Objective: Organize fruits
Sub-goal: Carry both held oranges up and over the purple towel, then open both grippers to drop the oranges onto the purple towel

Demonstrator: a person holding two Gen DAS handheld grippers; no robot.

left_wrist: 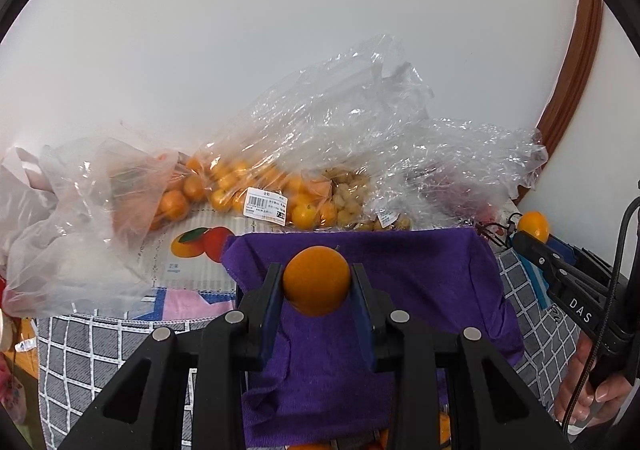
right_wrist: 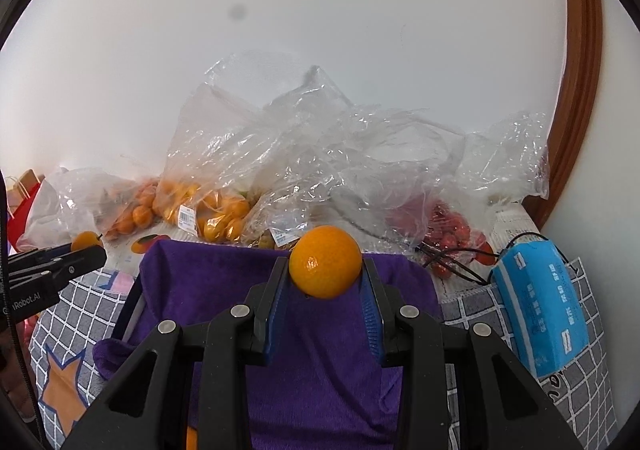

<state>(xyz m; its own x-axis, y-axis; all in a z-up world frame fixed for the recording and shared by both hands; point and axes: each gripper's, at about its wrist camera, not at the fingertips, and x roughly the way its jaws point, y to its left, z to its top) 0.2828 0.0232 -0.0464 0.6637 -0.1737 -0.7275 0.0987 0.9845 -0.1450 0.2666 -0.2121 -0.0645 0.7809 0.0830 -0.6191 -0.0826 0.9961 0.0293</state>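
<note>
Up close, the left gripper [left_wrist: 317, 282] squeezes one small orange [left_wrist: 316, 280] between its jaws, and the right gripper [right_wrist: 326, 264] squeezes another orange [right_wrist: 325, 261]. Both hang over a purple cloth [left_wrist: 420, 282] on a grey checked cover [left_wrist: 88, 350]. Behind it, clear plastic bags [left_wrist: 320, 122] of oranges and red fruit lie against a plain white wall [left_wrist: 240, 30]. A blue packet [right_wrist: 540, 306] rests on the right, near a brown wooden frame [right_wrist: 580, 70].

Two round oranges [left_wrist: 316, 280] [right_wrist: 325, 261], each clamped above a purple cloth [left_wrist: 420, 274].
</note>
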